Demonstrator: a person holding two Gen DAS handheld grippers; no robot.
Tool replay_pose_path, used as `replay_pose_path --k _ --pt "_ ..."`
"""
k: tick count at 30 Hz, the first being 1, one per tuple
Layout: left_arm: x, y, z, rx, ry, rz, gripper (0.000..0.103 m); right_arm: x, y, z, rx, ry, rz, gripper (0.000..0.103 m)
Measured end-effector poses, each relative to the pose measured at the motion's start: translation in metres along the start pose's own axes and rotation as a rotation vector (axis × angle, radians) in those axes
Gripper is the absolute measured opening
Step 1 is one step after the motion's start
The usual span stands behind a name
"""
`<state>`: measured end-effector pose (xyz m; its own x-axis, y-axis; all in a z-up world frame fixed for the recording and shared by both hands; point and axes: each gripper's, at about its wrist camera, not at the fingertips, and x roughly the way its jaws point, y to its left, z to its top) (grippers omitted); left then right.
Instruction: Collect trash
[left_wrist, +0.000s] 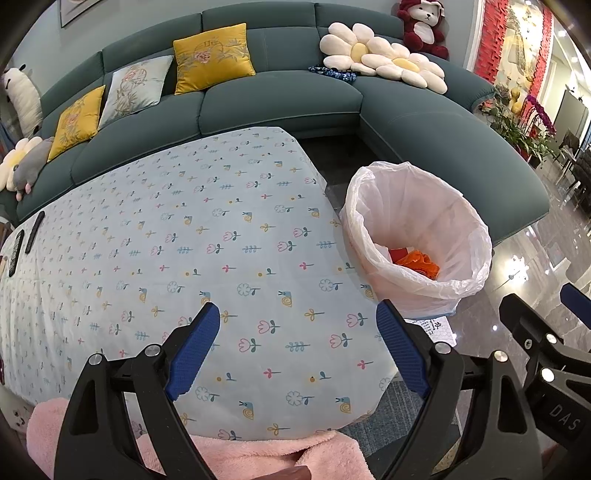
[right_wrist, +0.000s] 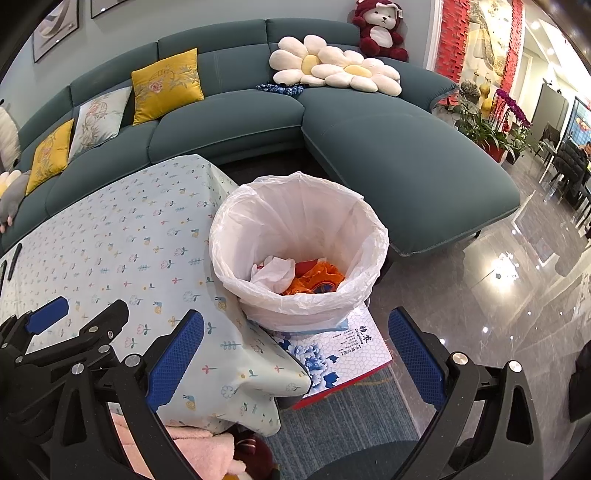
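A bin lined with a white plastic bag (right_wrist: 299, 236) stands on a printed box (right_wrist: 354, 347) beside the table's right end. Inside it lie orange wrapper trash (right_wrist: 314, 282) and crumpled white paper (right_wrist: 273, 273). The bin (left_wrist: 417, 236) and the orange trash (left_wrist: 417, 262) also show in the left wrist view. My left gripper (left_wrist: 297, 343) is open and empty above the floral tablecloth (left_wrist: 184, 240). My right gripper (right_wrist: 295, 354) is open and empty, just short of the bin, over the table's corner. The left gripper (right_wrist: 77, 325) shows at the left edge of the right wrist view.
A teal sectional sofa (left_wrist: 280, 103) with yellow cushions (left_wrist: 210, 59) and flower pillows (left_wrist: 384, 55) curves behind the table. Two dark remotes (left_wrist: 22, 240) lie at the table's far left. A pink fleece sleeve (left_wrist: 240, 454) is below. Glossy tiled floor (right_wrist: 480, 295) lies to the right.
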<state>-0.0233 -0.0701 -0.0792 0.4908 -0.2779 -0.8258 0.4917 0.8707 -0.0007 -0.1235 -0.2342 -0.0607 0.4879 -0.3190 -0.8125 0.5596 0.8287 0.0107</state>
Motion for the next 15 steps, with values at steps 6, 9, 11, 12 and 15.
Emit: replay_pose_path --k 6,9,11,12,15 --pt "-0.0002 -0.0008 -0.0011 -0.001 0.001 0.002 0.082 0.0002 -0.0003 -0.0013 0.000 0.000 -0.002 0.096" --pt "-0.0008 -0.0027 -0.0015 0.003 0.002 -0.001 0.082 0.0002 -0.0004 -0.0015 0.001 0.000 -0.002 0.096" --pt "-0.0011 -0.0035 -0.0016 0.006 0.002 -0.002 0.082 0.0004 -0.0003 -0.0014 0.000 0.000 -0.002 0.096" --pt "-0.0011 -0.0035 -0.0018 0.007 0.003 -0.001 0.082 0.0004 -0.0005 -0.0016 -0.001 -0.001 -0.004 0.096" --pt "-0.0010 -0.0038 -0.0018 0.007 0.003 -0.001 0.082 0.0006 0.0000 -0.0028 -0.001 -0.001 -0.005 0.096"
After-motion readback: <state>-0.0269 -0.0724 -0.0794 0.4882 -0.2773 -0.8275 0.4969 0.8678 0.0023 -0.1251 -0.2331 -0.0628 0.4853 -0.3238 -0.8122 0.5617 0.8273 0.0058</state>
